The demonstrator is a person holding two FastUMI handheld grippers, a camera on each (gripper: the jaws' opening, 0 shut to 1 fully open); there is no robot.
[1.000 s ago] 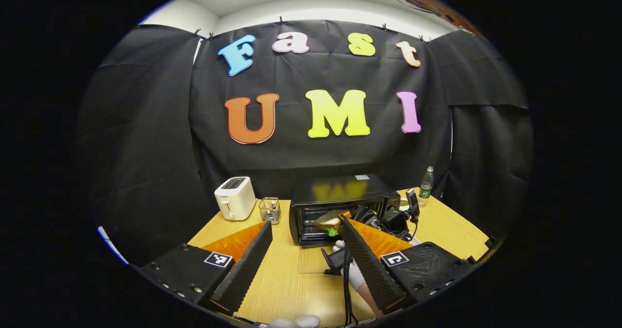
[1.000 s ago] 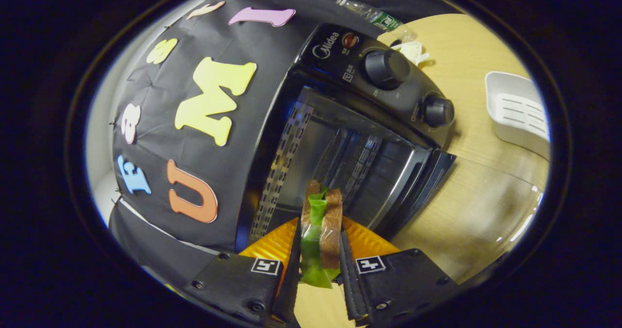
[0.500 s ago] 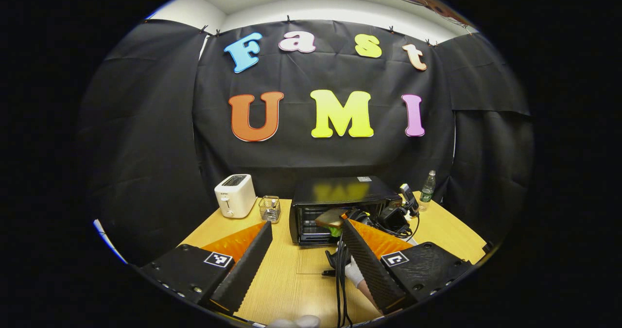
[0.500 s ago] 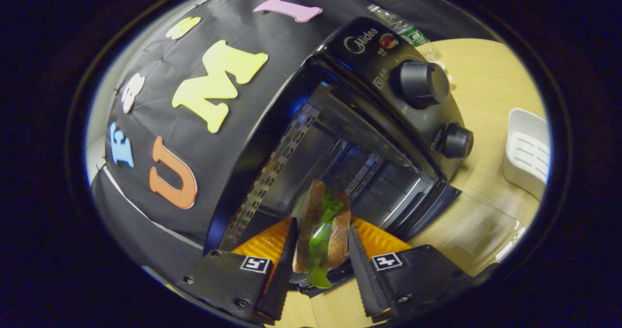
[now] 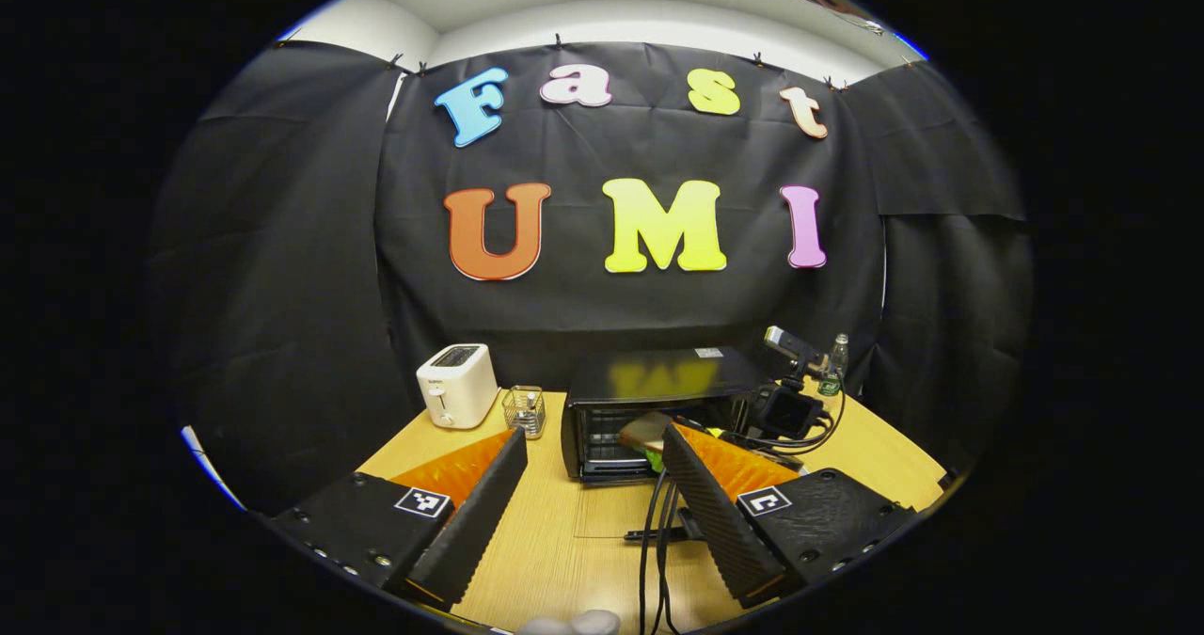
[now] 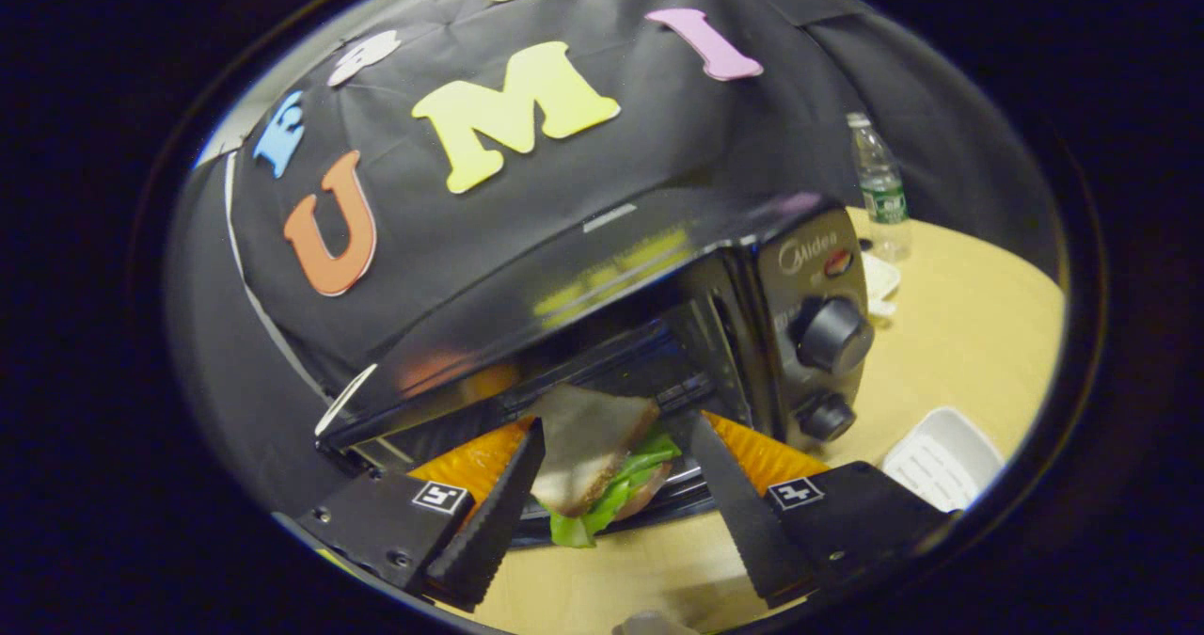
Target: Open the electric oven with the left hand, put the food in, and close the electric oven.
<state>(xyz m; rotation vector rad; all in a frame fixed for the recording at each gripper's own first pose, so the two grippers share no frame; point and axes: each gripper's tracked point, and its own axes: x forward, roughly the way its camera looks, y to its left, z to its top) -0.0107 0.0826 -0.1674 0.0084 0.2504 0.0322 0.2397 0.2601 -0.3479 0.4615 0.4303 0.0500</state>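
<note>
Sandwich at oven mouth, door down.
Right gripper jaws apart, no visible clamp on sandwich lying flat, long axis pointing inward. Left gripper jaws apart, empty, farther back over desk.

Booth walls: black cloth, creased, clipped along its top edge, hung on 3 sides. Above it a white wall and pale ceiling strip. Desk: light wood grain, extending to the cloth at the back. Lighting even from overhead; faint reflections on the wood surface near the right edge.
</note>
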